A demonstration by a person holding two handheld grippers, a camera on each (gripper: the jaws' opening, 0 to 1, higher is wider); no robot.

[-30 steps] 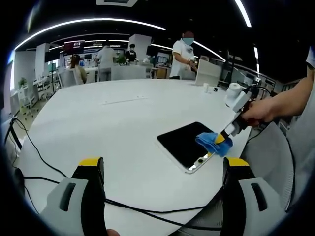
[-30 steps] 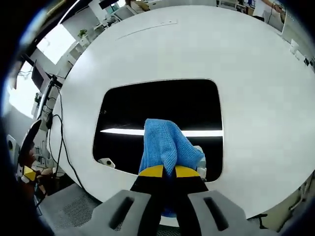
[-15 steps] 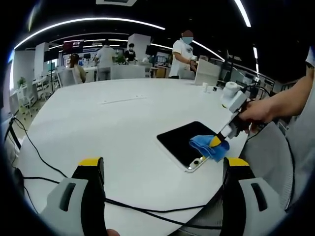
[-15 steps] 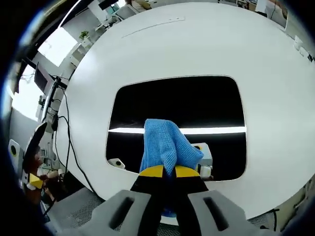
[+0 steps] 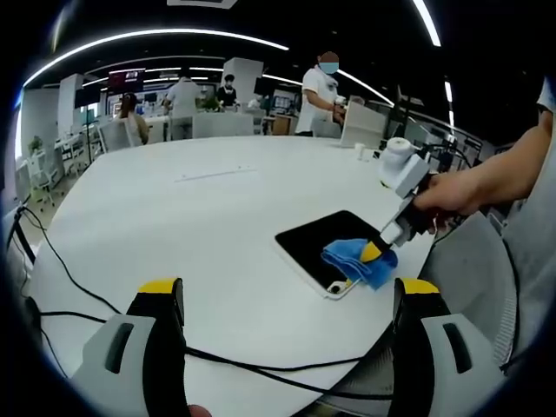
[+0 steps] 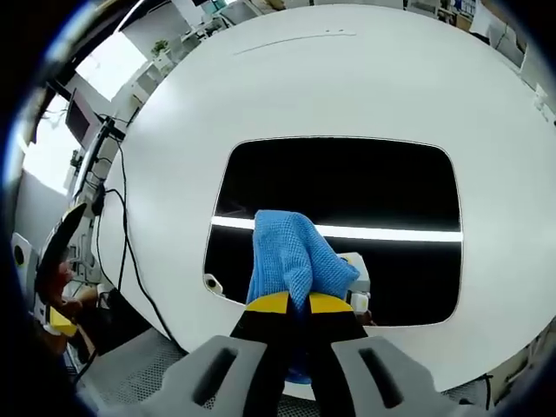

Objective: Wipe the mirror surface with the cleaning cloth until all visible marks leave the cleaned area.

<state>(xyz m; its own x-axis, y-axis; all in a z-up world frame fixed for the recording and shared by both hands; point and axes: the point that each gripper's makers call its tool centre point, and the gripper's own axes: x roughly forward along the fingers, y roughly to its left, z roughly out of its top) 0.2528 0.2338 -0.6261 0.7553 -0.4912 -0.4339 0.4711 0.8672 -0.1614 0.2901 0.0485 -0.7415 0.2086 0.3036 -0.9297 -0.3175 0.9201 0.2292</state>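
**Wipe in progress, cloth at the mirror's near edge**

Right gripper (image 6: 291, 304): yellow-tipped jaws closed tight on the cleaning cloth (image 6: 295, 256); the blue wad rises from the bottom centre of the right gripper view. In the left gripper view the same tool sits at centre right, with the cloth (image 5: 356, 258) pressed down on the lower right end of the mirror (image 5: 330, 243).

Left gripper (image 5: 287, 300): jaws apart, nothing between them, at the bottom of its own view, well apart from the mirror.

Mirror (image 6: 347, 195): dark rounded rectangle lying flat on the white table (image 6: 347, 78), mid-frame in the right gripper view. A bright strip reflection runs across it. Marks on the glass: too small to tell.

Cables (image 5: 78, 278) trail over the table at lower left. People stand at the far desks, top of frame.

Judgement: wiping step, probably mid-course; much of the dark surface lies beyond the cloth. Next move calls for steady downward pressure and a stroke across the uncovered glass, cloth kept flat, mirror not pushed off the table edge.
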